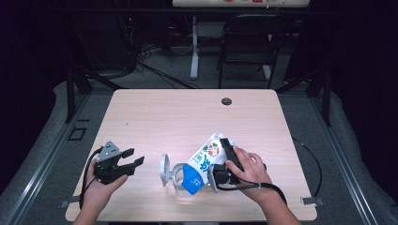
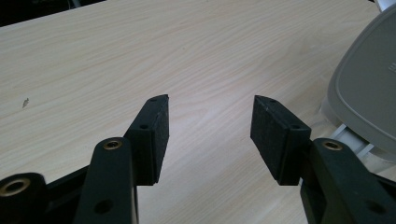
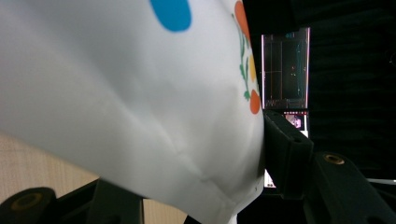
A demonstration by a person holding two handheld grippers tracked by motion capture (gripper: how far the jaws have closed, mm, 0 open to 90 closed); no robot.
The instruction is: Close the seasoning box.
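Pouch clamped in right tool, tilted over jar; left tool apart on pale wood table.

Bright tabletop, dark surround — close views perhaps soft

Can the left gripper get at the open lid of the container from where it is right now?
Probably yes. The left gripper is open with nothing between its jaws, and bare table lies between it and the lid; the pouch sits on the far side.
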